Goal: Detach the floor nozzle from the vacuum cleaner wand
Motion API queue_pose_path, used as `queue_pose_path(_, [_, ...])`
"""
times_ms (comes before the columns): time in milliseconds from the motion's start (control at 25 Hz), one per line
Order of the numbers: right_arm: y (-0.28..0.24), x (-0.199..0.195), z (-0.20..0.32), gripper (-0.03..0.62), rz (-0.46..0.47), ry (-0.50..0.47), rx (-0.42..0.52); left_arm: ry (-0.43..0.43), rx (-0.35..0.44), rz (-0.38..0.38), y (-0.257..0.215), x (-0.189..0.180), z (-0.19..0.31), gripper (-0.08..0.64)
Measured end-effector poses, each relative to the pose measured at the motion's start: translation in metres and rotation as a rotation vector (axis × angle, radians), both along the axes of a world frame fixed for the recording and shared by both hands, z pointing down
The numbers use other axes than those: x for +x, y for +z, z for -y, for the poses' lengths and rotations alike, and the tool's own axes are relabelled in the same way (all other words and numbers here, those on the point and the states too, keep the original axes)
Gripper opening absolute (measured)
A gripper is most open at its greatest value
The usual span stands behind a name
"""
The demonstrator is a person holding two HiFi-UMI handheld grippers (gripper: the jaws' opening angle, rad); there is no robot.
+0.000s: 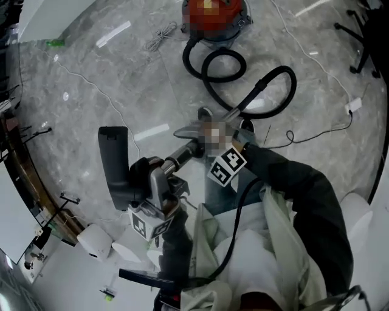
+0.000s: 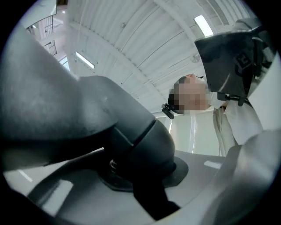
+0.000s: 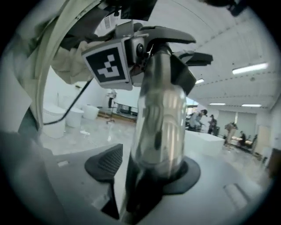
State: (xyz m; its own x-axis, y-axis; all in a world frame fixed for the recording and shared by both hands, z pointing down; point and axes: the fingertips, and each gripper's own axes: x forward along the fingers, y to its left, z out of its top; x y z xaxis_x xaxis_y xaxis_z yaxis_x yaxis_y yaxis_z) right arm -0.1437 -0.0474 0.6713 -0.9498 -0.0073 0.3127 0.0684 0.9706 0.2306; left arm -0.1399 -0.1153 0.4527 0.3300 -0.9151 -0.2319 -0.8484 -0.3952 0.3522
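— Where's our left claw [image 1: 161, 176]?
— We've got it clamped on the nozzle [image 1: 113, 159] neck, held clear of the floor [image 1: 152, 79].
— And our right claw [image 3: 147, 171]?
— We have it closed round the wand [image 3: 158, 118], near the left. The nozzle meets the wand between them. The hose [image 1: 267, 85] loops to the canister [image 1: 213, 15].

Dark grey floor nozzle [image 1: 114, 159] aloft, long side upright, neck joined to wand [image 3: 159, 118]; wand shiny chrome tube, near level.
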Motion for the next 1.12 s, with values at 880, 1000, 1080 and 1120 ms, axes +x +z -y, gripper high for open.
queue_pose_path(880, [-0.188,0.088,-0.065,0.040,-0.207,0.230,-0.201,0.551,0.208,-0.130,-0.207,0.090,-0.081,0.078])
queue_pose_path(1000, [-0.196,0.081,-0.070,0.040,-0.213,0.097,-0.283,0.630,0.248,-0.125,-0.213,0.088,-0.080,0.078])
queue_pose_path(1080, [-0.199,0.079,-0.058,0.037,-0.218,0.154,-0.261,0.619,0.258,-0.117,-0.213,0.086,-0.073,0.077])
queue_pose_path(1120, [-0.200,0.079,-0.049,0.037,-0.218,0.212,-0.232,0.609,0.265,-0.111,-0.215,0.085,-0.070,0.077])
